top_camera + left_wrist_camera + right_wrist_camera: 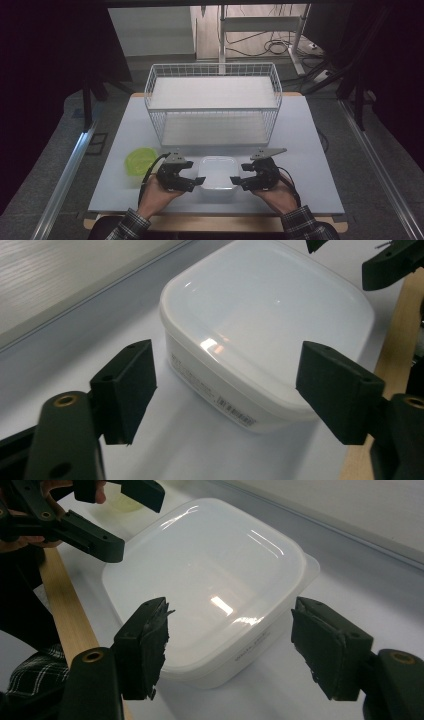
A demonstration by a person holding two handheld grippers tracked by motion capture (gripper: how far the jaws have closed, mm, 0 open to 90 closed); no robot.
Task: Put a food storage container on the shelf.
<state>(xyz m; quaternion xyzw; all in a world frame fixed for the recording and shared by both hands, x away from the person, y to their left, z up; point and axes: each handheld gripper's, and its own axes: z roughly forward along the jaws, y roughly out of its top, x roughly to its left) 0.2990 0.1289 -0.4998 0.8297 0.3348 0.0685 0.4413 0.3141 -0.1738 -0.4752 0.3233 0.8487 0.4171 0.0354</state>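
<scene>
- We see a white plastic container [218, 171] with its lid on, standing on the pale table [310, 150] near the front edge, just in front of a white wire basket [213, 102].
- Our left gripper [199, 183] sits at the container's left side, held in the left hand [156, 196]; its jaw tips reach the container's near left corner.
- In the left gripper view the container [265, 325] lies ahead of and between the two black jaws, which stand spread wide with clear table showing between them and the box; the pads press on nothing.
- Our right gripper [236, 182] mirrors it at the container's right side, held in the right hand [280, 196].
- In the right gripper view the container [210, 580] again lies between the spread jaws, with its near corner closest to us; we see a gap on each side, so nothing is pinched.
- That view also shows the left gripper [112, 522] across the container, at its far corner.
- A green bowl [140, 160] rests on the table to the left of the container, just beyond the left gripper.
- The table's wooden edge [67, 610] runs close along the container's near side.
</scene>
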